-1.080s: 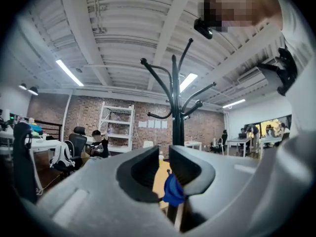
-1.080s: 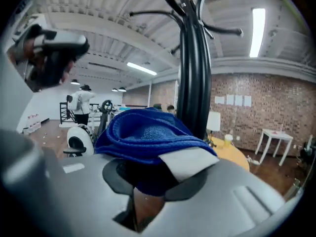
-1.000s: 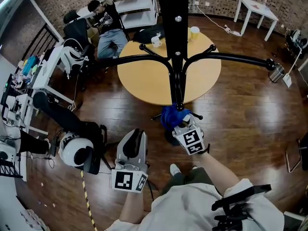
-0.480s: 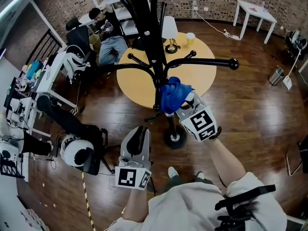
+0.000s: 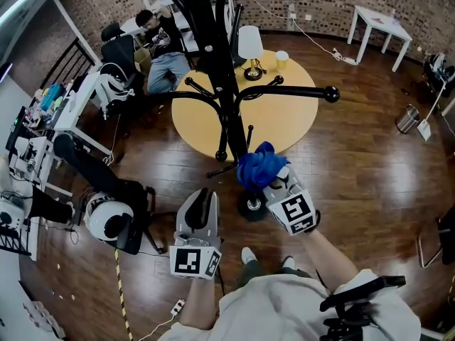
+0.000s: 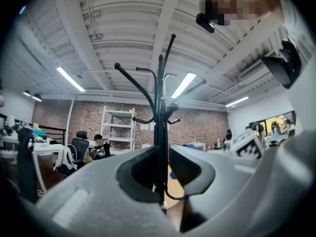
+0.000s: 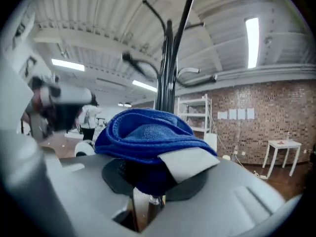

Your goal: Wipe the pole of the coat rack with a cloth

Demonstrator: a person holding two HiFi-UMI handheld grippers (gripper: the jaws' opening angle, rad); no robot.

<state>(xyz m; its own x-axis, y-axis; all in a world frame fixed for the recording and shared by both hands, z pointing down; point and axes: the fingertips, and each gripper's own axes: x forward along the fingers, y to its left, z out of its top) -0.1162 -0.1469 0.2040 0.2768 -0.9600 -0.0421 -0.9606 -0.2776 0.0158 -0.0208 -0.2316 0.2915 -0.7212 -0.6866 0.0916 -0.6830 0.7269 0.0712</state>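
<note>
Progress: wipe looks under way. Cloth (image 5: pixel 259 168) sits low on the pole (image 5: pixel 226 112) of the coat rack, just above the round base (image 5: pixel 249 206). Blue bundle overlaps the pole in head view. Actual contact is hidden behind the cloth, but it reads as pressed on.

How much of the pole is already clean: can't tell, no visible marks or dust. Judged from position, the long stretch above the cloth up to the hooks may still need a pass.

R claw (image 5: pixel 269 179): jaws clamped on the cloth (image 7: pixel 148 137), folded wad bulging out above and in front of the tips. Pole (image 7: pixel 168 68) rises right behind the wad in the R gripper view.

L claw (image 5: pixel 200 203): held back, near the person, apart from the rack. Jaws nearly together w/ only a slit. Nothing gripped; pole (image 6: pixel 160 132) shows through the slit, farther off.

Round yellow counter (image 5: pixel 284 112) lies beyond the rack, not involved.
</note>
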